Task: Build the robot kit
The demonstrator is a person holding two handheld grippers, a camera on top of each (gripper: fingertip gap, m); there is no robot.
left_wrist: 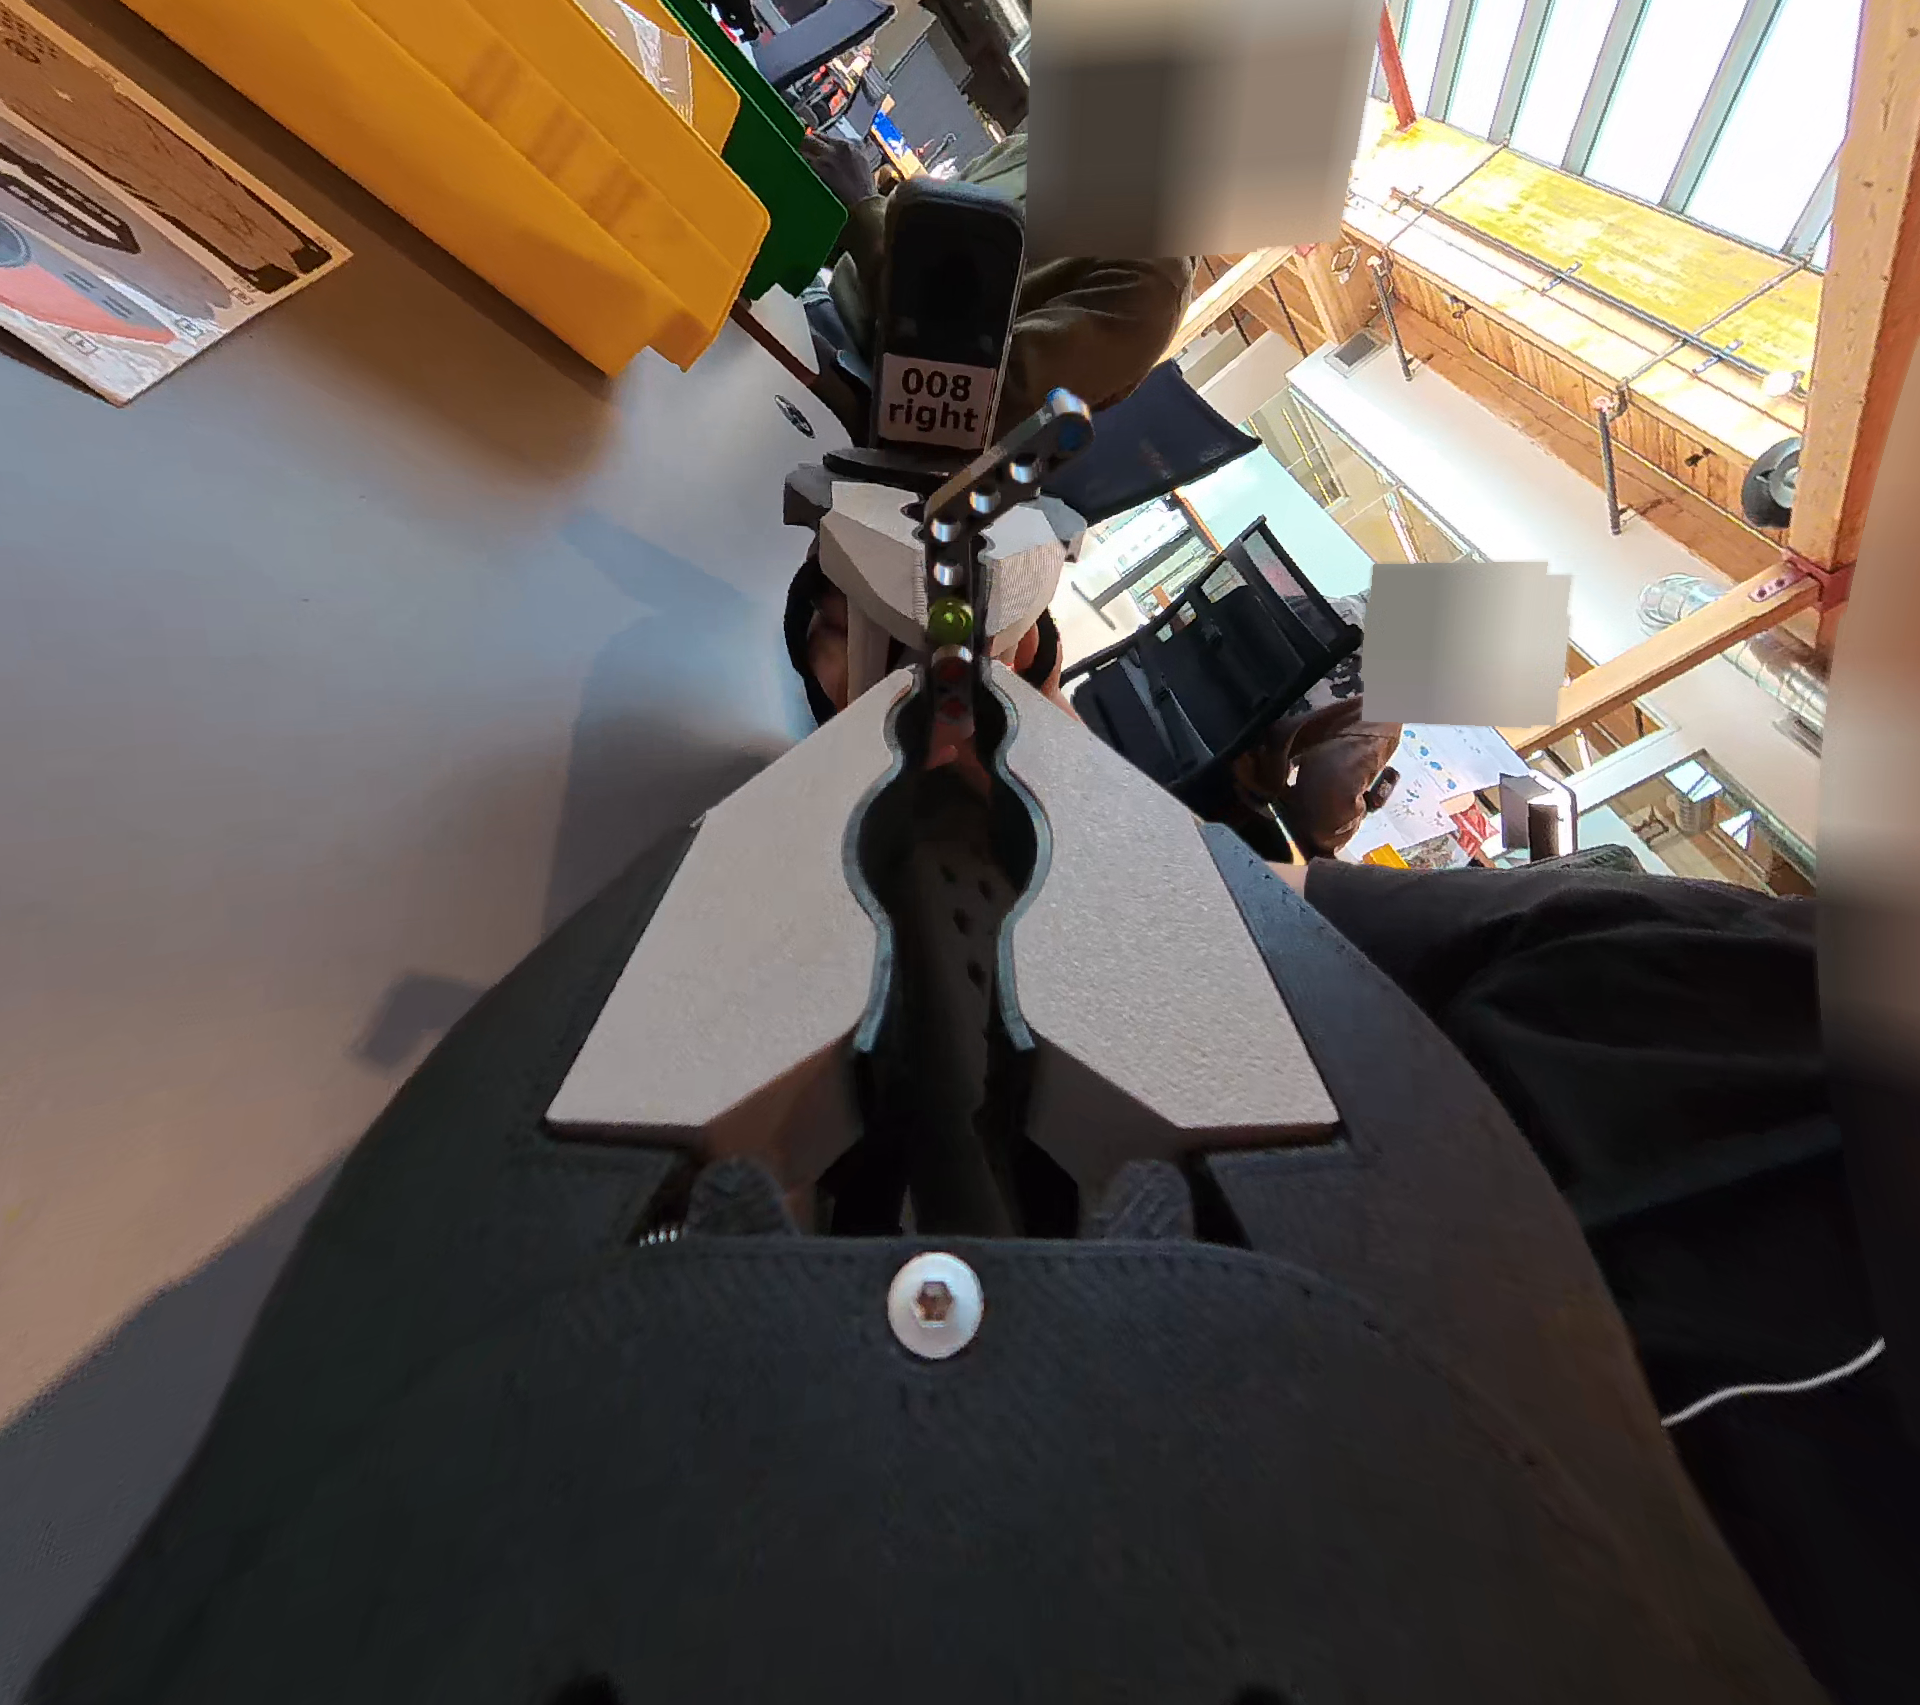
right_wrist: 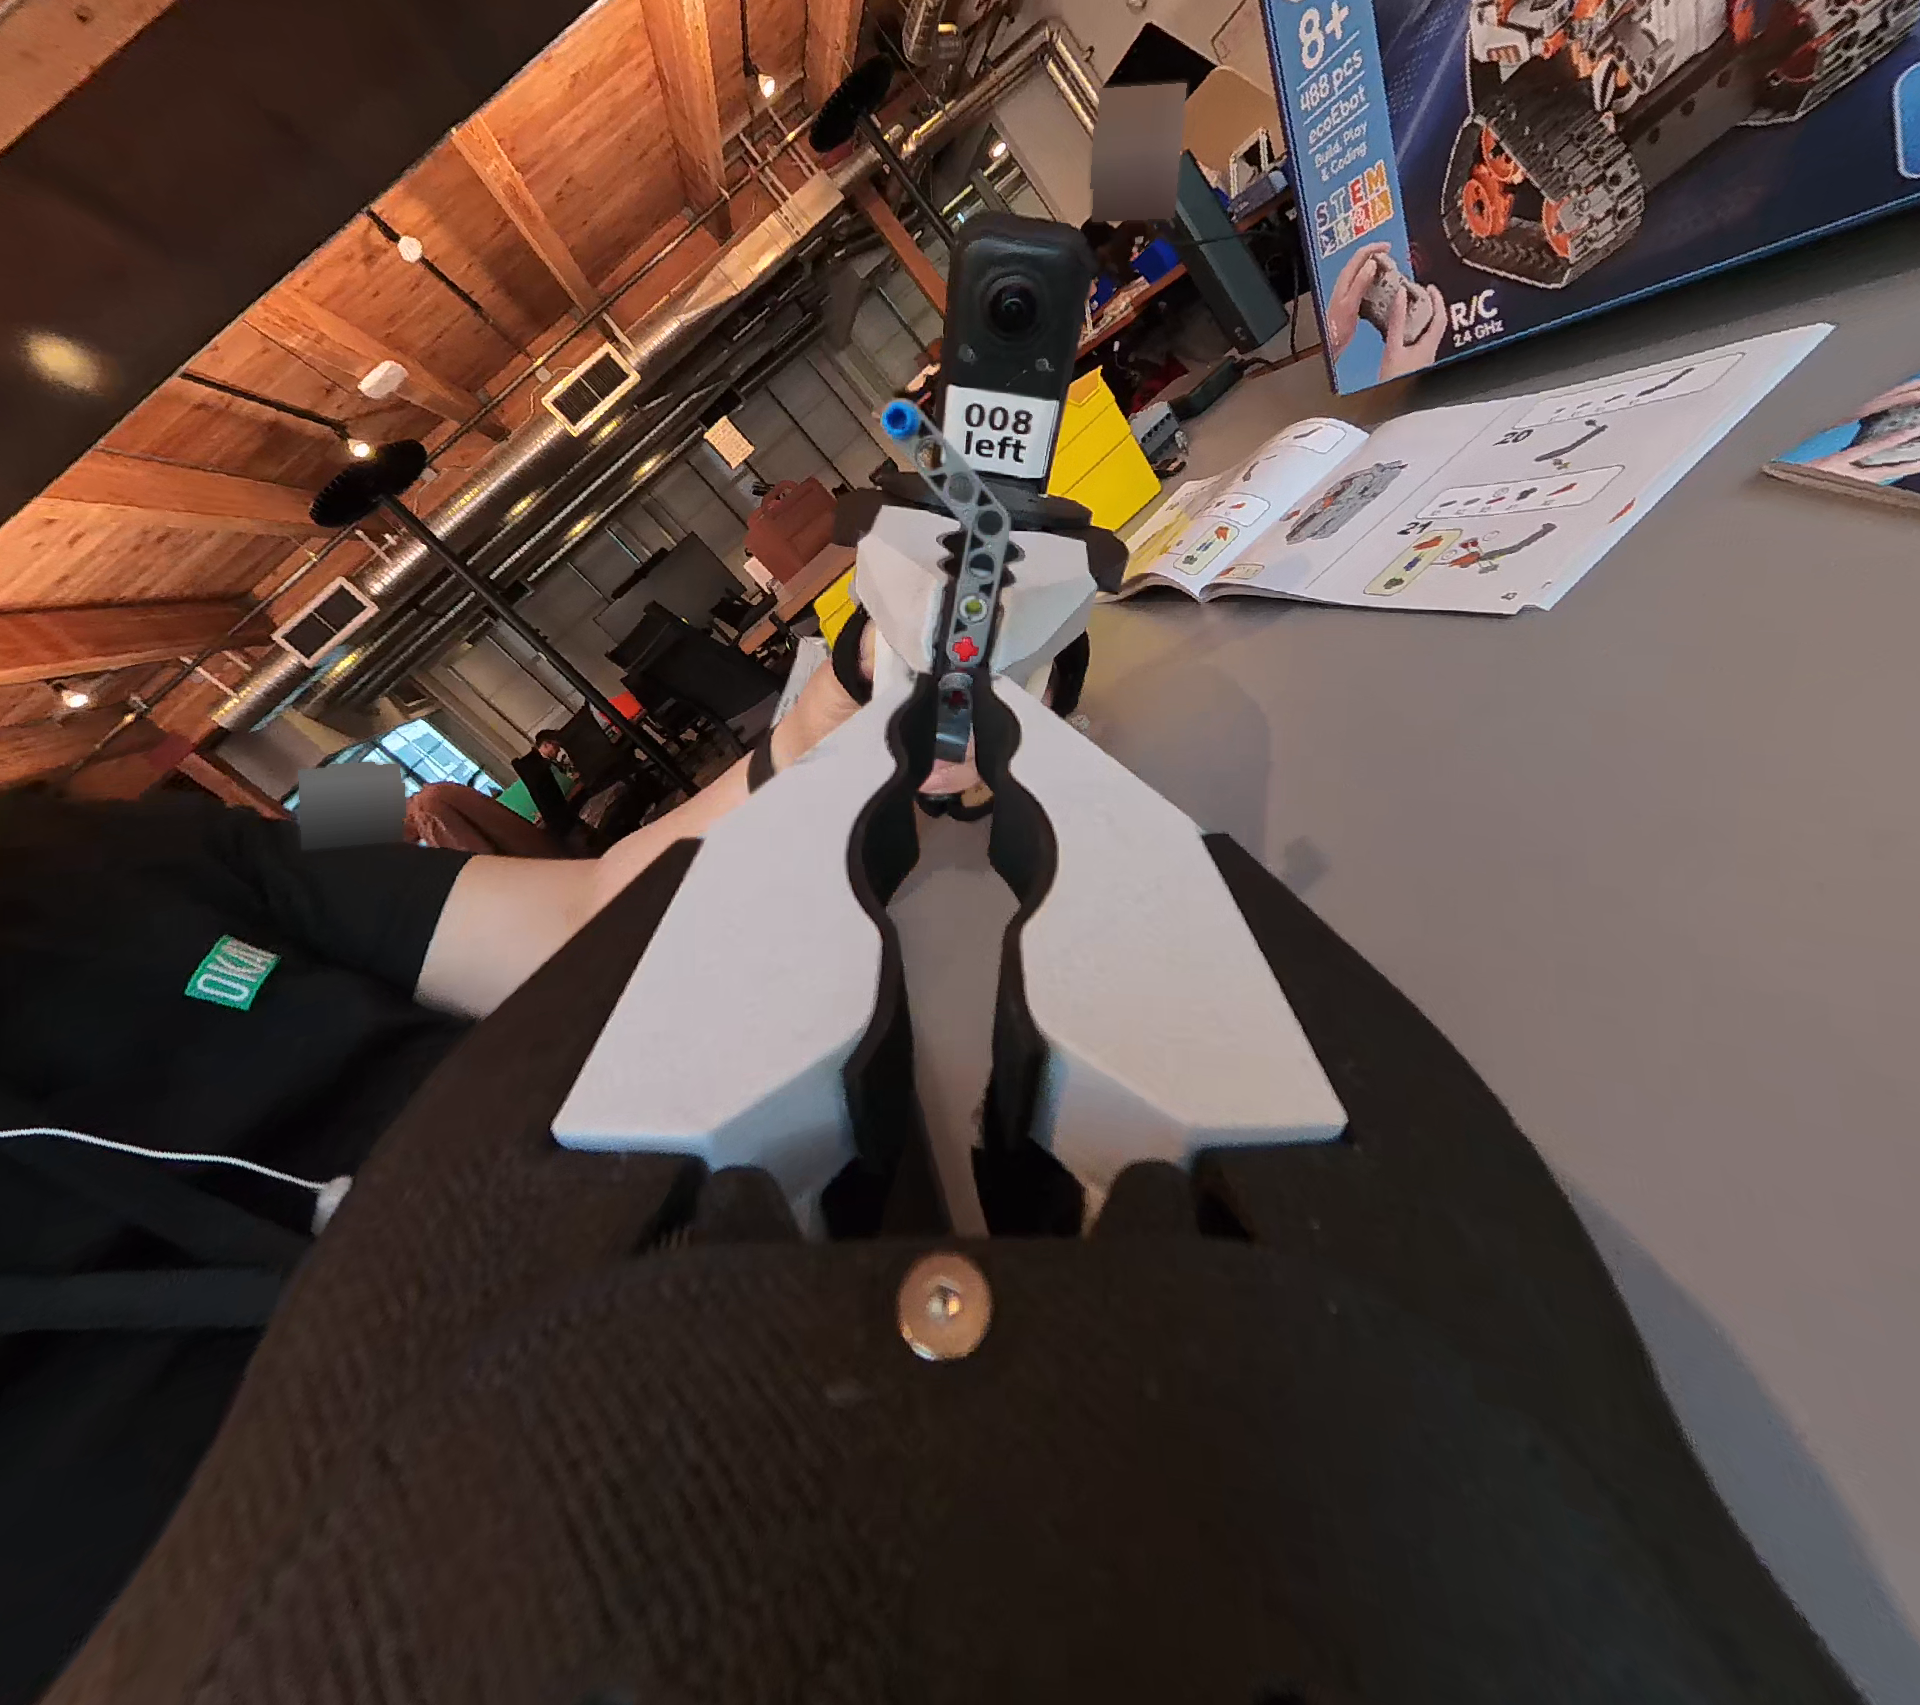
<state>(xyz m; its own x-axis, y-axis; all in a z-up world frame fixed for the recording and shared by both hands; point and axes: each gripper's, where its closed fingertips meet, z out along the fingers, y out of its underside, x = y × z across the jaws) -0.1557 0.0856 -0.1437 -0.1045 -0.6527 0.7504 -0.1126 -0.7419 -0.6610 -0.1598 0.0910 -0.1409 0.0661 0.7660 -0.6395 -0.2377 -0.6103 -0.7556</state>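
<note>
A grey bent beam (left_wrist: 961, 512) with a blue pin at its top, a green pin and a red pin stands up between two grippers that meet tip to tip above the grey table (left_wrist: 312, 668). My left gripper (left_wrist: 951, 699) is shut on the beam's lower end. The right gripper (left_wrist: 940, 575) faces it just behind the beam. In the right wrist view my right gripper (right_wrist: 951, 720) is shut on the same lower end of the beam (right_wrist: 966, 575), and the left gripper (right_wrist: 977, 627) is opposite. Hands hold both grippers.
Stacked yellow bins (left_wrist: 416, 45) and a green bin (left_wrist: 769, 138) stand at the table's far left, beside a printed card (left_wrist: 125, 242). A blue toy kit box (right_wrist: 1610, 45) and an open instruction booklet (right_wrist: 1455, 502) lie on the table (right_wrist: 1558, 928). A black-sleeved arm (right_wrist: 208, 980) is close. Only a small space, under 4 cm, lies between the two pairs of fingers.
</note>
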